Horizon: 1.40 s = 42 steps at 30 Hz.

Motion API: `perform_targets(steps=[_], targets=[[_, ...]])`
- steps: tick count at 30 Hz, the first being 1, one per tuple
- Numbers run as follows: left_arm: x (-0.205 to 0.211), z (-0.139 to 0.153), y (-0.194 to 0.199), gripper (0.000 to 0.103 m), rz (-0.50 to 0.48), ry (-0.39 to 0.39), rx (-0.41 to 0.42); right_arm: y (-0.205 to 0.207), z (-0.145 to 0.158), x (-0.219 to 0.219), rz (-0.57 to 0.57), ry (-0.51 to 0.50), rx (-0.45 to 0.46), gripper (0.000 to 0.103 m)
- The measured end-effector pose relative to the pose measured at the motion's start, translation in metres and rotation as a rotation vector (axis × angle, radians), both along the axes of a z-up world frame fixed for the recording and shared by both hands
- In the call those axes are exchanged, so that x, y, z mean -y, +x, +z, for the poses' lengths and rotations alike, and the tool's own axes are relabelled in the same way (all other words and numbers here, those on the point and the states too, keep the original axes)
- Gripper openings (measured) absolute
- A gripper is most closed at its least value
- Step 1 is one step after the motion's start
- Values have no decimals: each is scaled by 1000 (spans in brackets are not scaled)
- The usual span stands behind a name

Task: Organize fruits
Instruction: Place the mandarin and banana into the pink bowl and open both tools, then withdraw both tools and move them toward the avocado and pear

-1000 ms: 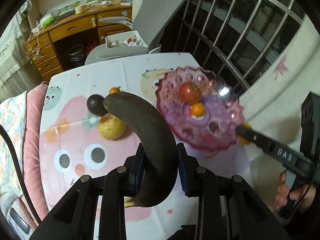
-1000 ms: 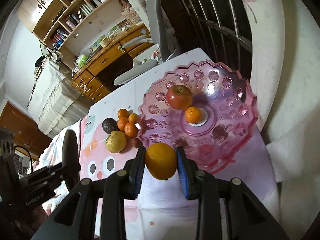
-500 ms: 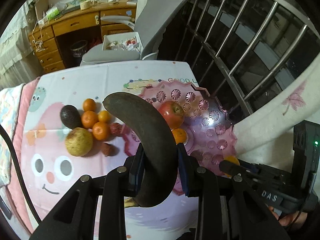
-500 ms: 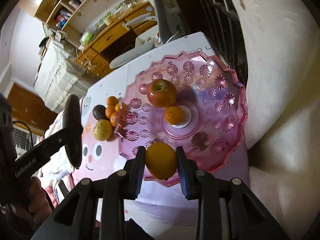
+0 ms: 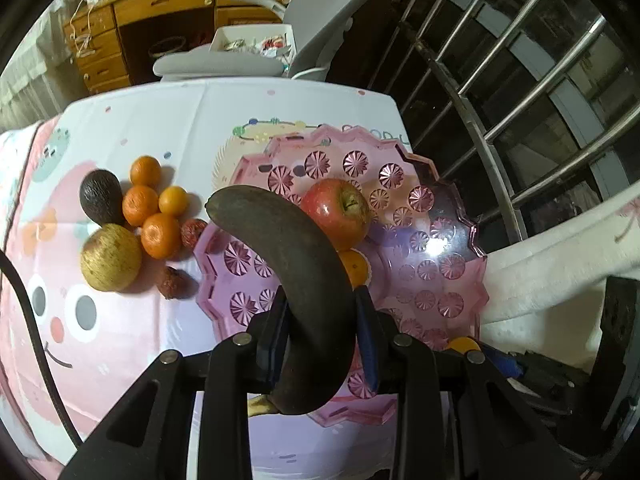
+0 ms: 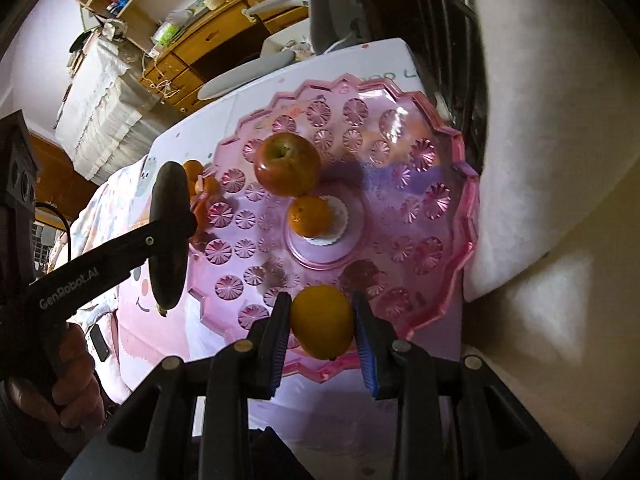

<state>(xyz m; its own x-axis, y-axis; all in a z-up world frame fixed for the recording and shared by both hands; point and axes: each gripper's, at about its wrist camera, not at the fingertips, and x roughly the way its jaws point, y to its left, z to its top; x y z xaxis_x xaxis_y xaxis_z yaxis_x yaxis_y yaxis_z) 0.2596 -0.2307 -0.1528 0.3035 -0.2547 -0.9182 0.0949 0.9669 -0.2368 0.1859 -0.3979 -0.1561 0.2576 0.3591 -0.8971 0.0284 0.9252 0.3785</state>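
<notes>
From the left wrist cam, the left gripper (image 5: 322,334) had its jaws pinched on a dark, nearly black curved banana (image 5: 296,276), held over the near-left part of the pink scalloped glass plate (image 5: 444,264). On that plate sat a red apple (image 5: 338,212) with a small orange mandarin (image 5: 354,268) just beside it. Off to the left, on the cartoon-print tablecloth (image 5: 120,340), were a dark avocado (image 5: 100,202), a yellowish round pear (image 5: 111,257) and a bunch of small mandarins (image 5: 156,216), all bunched together.

Right wrist cam: the right gripper (image 6: 322,326) was clamped on a yellow-orange round citrus fruit (image 6: 322,322) above the plate's near edge. Same apple and mandarin sat mid-plate, and the banana hung over the left rim.
</notes>
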Motion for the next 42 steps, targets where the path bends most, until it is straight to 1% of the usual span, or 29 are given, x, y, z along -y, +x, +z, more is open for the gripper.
perform_targets(steps=[2,3,4,5,6,7,11,13,16,20,26,29,34,39,42], targets=[[2,-4,2,31,-1,4,-8,0,-1,0,-8,-4,-1,31],[2,-3,2,36,-3,2,-2,-1,-1,0,-9,-6,-3,31],[2,0,0,47,-9,-2,17,0,-1,0,-11,-8,-6,31],[2,3,-1,54,-13,-4,28,1,-1,-1,-14,-10,-7,31],[1,7,-2,63,-18,-8,44,1,-2,-1,-20,-10,-10,31],[0,9,-2,66,-22,-12,53,1,-2,0,-27,-11,-12,32],[-11,10,-6,66,-9,-20,50,-1,-1,-2,-50,-6,-16,38],[-19,9,-10,66,7,-24,47,-3,1,-4,-60,-4,-14,39],[-29,9,-18,68,15,-33,41,-7,3,-7,-73,-6,-12,39],[-49,11,-34,68,46,-24,50,-13,6,-12,-100,2,-7,39],[-88,16,-60,69,62,-13,55,-25,12,-29,-168,43,1,39],[-109,19,-72,69,57,2,60,-35,11,-45,-218,74,-7,39],[-147,22,-87,69,26,58,71,-48,10,-75,-276,107,-30,39],[-192,23,-96,69,4,105,71,-63,12,-110,-339,125,-20,39],[-218,20,-99,69,-12,119,62,-70,9,-132,-371,129,-17,39]])
